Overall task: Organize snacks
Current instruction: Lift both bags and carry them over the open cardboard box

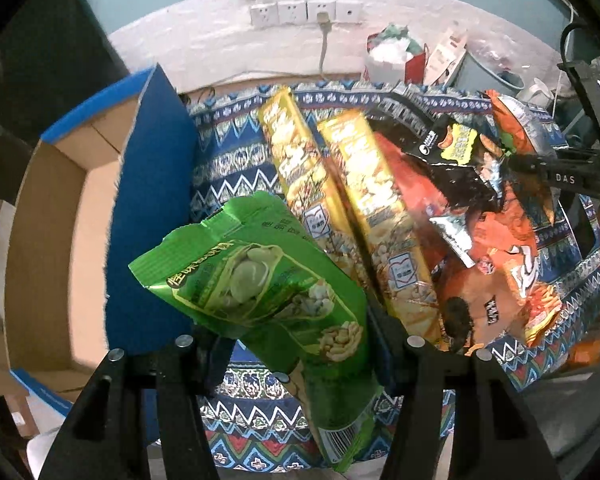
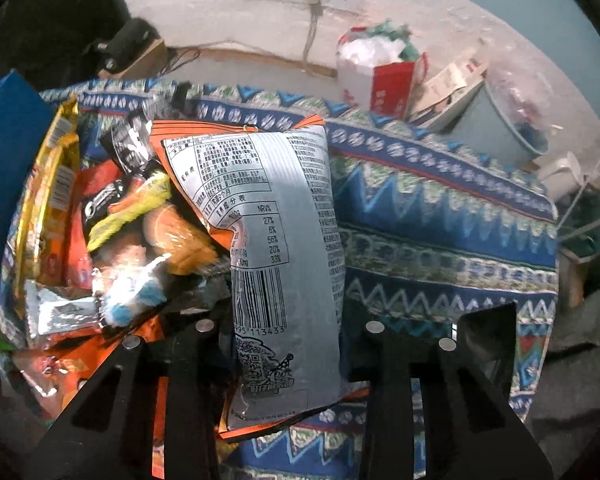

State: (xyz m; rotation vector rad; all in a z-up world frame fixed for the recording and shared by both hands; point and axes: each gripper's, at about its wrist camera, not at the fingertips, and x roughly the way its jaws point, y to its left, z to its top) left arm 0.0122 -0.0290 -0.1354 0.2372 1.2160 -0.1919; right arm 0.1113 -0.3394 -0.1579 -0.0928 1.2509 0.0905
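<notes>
Green snack bag (image 1: 260, 280) hung clamped in the left gripper (image 1: 288, 344), cardboard box (image 1: 60, 216) to its left.
Its long axis ran away from the jaws above the patterned bench (image 1: 236, 160); the right gripper (image 2: 288, 332) had its jaws closed on a silver-backed packet (image 2: 284, 240).

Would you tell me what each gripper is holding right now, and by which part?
Left gripper holds the green snack bag near its lower end. Right gripper grips the silver-backed orange bag at its barcode end.
</notes>
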